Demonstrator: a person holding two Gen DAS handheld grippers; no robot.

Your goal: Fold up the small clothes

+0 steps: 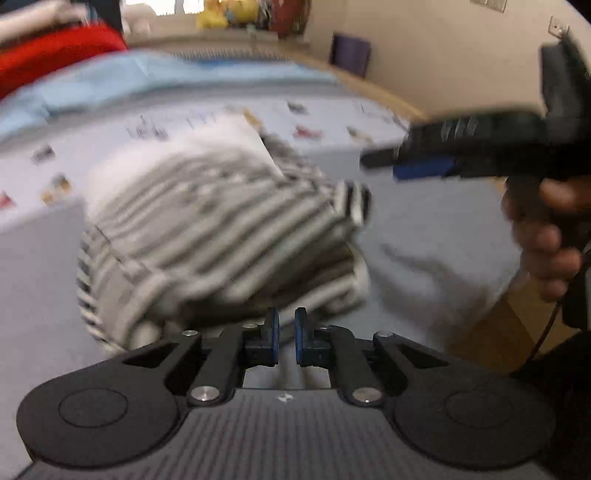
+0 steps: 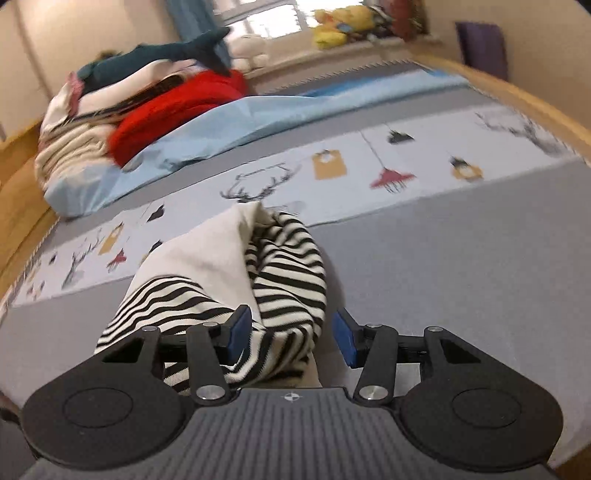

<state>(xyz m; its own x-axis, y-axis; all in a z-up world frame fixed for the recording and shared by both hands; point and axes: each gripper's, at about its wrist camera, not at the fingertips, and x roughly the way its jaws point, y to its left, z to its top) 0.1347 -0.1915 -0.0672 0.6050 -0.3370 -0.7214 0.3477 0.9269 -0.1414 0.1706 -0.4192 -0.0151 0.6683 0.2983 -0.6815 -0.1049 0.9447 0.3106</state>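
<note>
Blur smears most of the left wrist view, so the striped garment (image 1: 221, 236) reads there only as a grey-and-white heap with a plain white panel at its upper left; its folds and edges cannot be made out. It lies on the grey bedspread (image 1: 424, 229), just ahead of the left gripper (image 1: 286, 332), whose blue pads stand close together with a thin gap and nothing visible between them. To the right in that view the right gripper (image 1: 384, 162) comes in sideways, cut off by the frame edge, gripped by a hand (image 1: 543, 240) of which only some fingers show. Its jaws cannot be judged from this side.

The right wrist view is sharper. At far left a pile of bedding (image 2: 74, 147) holds a red cloth (image 2: 177, 110) and a dark teal plush shark (image 2: 166, 51), both partly buried. A pale blue sheet (image 2: 258, 114) lies beside them. The printed band (image 2: 369, 173) of deer and lanterns crosses the bedspread behind the garment (image 2: 280, 266), which shows black and white stripes with a cream lining folded out on top. Its near end drops out of sight beneath the right gripper (image 2: 291, 332). That gripper stands half open: the left pad is against the striped cloth, while the right pad sits clear of it over bare bedspread, so the cloth lies between the jaws unpinched. Yellow plush toys (image 2: 343, 22) on the window ledge are too blurred to identify further.
</note>
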